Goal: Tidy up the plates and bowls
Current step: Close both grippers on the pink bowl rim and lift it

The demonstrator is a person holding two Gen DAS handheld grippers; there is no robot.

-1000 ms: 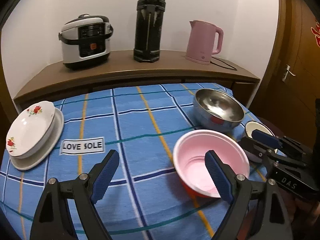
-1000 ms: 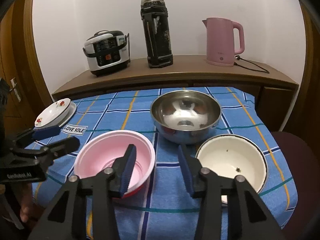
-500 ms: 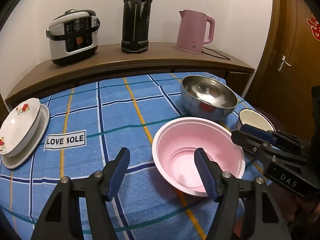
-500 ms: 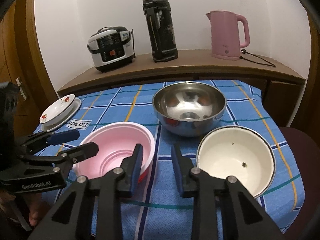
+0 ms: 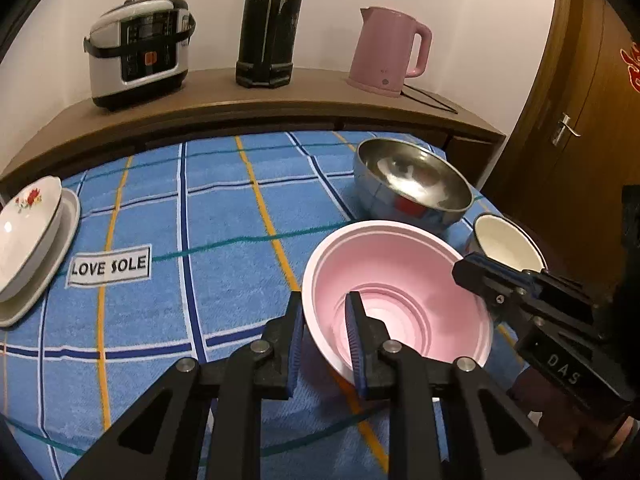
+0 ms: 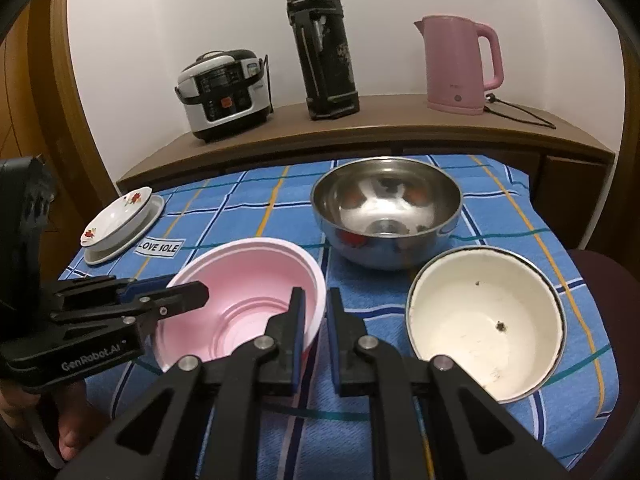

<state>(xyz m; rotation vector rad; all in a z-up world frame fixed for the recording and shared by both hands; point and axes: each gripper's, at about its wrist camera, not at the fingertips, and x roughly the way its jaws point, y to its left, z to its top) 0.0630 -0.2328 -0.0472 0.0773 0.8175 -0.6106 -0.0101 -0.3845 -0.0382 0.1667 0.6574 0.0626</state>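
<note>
While both grippers are clamped on opposite sides of the pink bowl point(image 6: 240, 304), little of the sorting is judged to be finished. On the blue checked cloth point(image 5: 224, 216), at about nine o'clock in the left wrist view, a flowered dish point(image 5: 28, 232) is already stacked in a white plate point(image 5: 60, 256); that pairing is taken as the one part already done.

The left gripper point(image 5: 326, 344) is seen pinching the pink bowl's rim, one pad outside the wall and one inside, at the bowl's seven o'clock edge in that view. In the right wrist view the right gripper point(image 6: 316, 340) is closed over the rim at the bowl's four o'clock side, again with one finger within and one without. The bowl is resting on the cloth, near the front of the table, not yet lifted as far as can be told.

Three bowls are left unnested: the pink one, the steel bowl point(image 6: 386, 212) at its one o'clock and just beside it, and the white enamel bowl point(image 6: 486, 332) at its three o'clock. Nesting or grouping of these is judged to be what is left.
</note>
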